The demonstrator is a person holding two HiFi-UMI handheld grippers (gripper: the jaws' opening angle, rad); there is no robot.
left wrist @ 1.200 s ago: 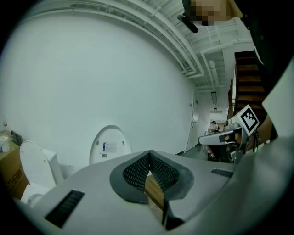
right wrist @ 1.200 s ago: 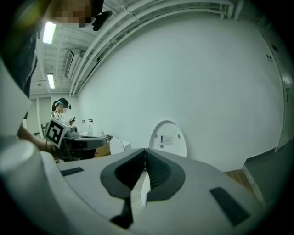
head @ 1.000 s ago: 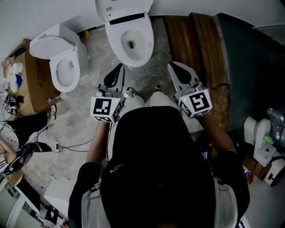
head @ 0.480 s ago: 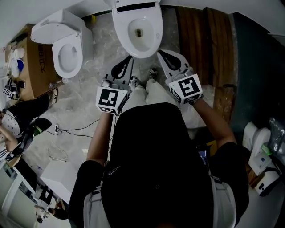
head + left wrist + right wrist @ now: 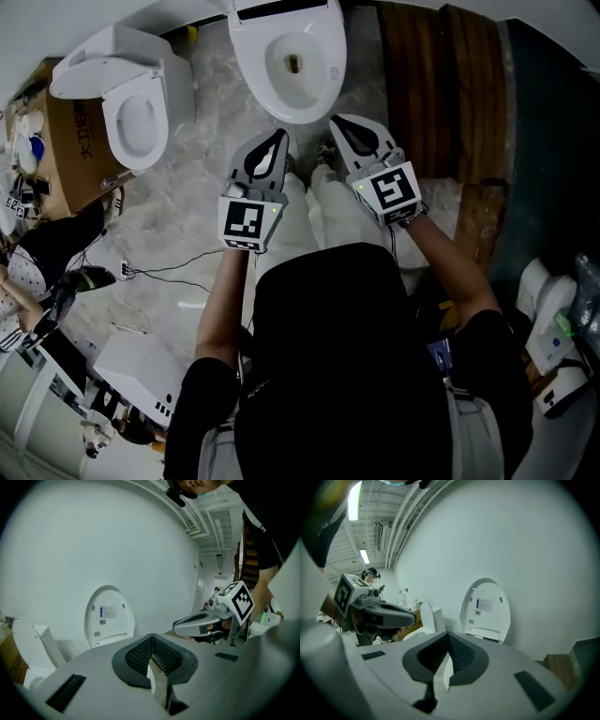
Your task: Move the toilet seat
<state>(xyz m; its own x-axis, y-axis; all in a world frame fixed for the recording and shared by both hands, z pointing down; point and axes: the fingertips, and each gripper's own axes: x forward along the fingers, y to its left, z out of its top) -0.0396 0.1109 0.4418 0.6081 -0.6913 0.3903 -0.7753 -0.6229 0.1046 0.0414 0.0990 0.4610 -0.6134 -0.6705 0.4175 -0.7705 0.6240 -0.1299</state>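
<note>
A white toilet (image 5: 251,58) stands at the top middle of the head view, its bowl uncovered. Both gripper views show its lid (image 5: 108,613) (image 5: 485,607) upright against the white wall, with a label on its inner face. My left gripper (image 5: 278,141) is shut and empty, pointing at the bowl's near left rim. My right gripper (image 5: 337,123) is shut and empty too, just off the near right rim. Neither touches the toilet. Seen along its own jaws, each gripper (image 5: 152,638) (image 5: 447,635) has the pads pressed together with nothing between.
A second white toilet (image 5: 131,103) with its lid up stands to the left, beside a cardboard box (image 5: 70,141). Dark wooden planks (image 5: 422,84) lie to the right of the toilet. A cable (image 5: 159,272) trails over the marbled floor. Another person's feet (image 5: 66,286) show at far left.
Both grippers have moved forward and down towards the toilet's front rim, staying shut. The head view has shifted, so the toilet now sits closer to the grippers.
</note>
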